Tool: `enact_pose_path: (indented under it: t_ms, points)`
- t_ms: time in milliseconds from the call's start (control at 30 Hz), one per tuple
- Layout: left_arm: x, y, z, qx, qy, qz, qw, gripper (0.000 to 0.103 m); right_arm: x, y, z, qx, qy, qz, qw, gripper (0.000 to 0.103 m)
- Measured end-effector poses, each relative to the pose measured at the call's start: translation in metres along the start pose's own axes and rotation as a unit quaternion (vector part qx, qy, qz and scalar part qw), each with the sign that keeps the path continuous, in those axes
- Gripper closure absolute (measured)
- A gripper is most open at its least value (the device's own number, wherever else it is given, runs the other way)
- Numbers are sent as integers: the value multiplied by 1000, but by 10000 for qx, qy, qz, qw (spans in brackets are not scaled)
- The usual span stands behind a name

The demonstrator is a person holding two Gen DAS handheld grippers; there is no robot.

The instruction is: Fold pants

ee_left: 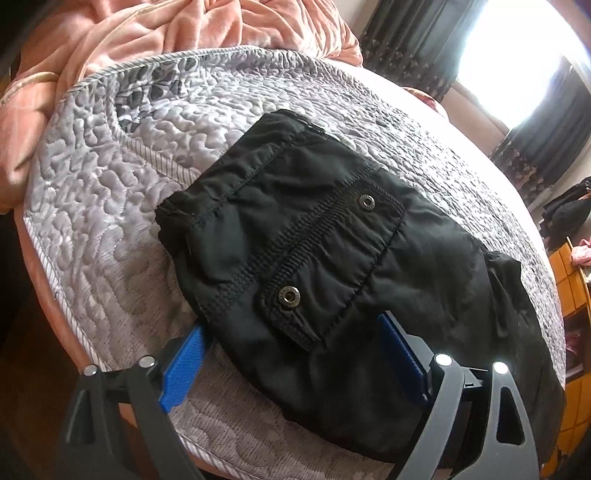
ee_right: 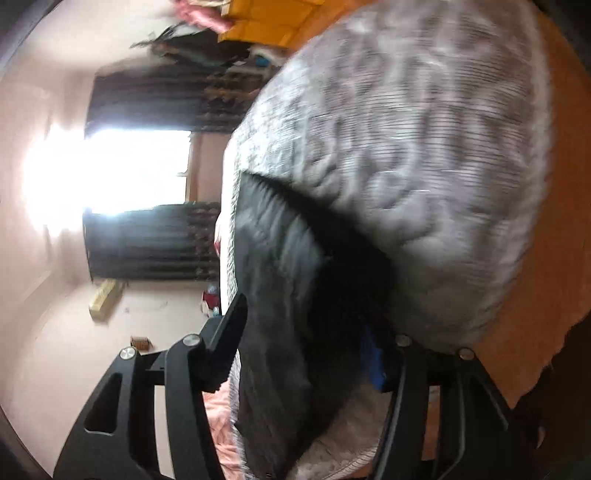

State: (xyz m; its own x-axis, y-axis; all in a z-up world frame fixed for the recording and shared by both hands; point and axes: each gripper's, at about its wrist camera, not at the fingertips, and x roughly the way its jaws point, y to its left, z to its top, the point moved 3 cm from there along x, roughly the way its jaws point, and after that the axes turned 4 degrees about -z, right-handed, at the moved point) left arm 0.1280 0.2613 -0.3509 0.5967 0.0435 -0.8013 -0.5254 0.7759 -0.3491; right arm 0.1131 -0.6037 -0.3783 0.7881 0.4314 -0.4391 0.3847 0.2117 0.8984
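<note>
The left gripper point(ee_left: 291, 354) has its blue fingers point(ee_left: 183, 365) spread apart, straddling the near edge of the black pants point(ee_left: 314, 254), which lie folded in a compact bundle on the grey quilted bed cover point(ee_left: 110, 206). The right gripper point(ee_right: 303, 350), blurred, has its fingers apart around the pants' edge. Beyond lie a pink blanket point(ee_left: 166, 29) and, far right, dark curtains point(ee_left: 406, 40)
</note>
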Motion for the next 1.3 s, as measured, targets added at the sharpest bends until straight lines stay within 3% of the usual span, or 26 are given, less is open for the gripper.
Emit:
enact_pose_path:
  t_ms: [67,267,600,867,1300]
  points:
    - [2,-1,0,1,19,44,10000,13,7,-8,2,79,18,-173,9998,67]
    - [5,2,0,-71,44,44,10000,13,1,1,3,-42,24,-176,9998,80]
    - [7,8,-2,-168,97,1,9998,13,-6,52,-3,-623,-81,-448,9970,83]
    - [3,12,-4,-243,57,-54,9997,13,-4,116,-11,-1210,-203,-616,9905,84]
    - [-2,12,-8,-290,12,-119,9995,13,-16,200,-55,-2565,-439,-1090,9594,84]
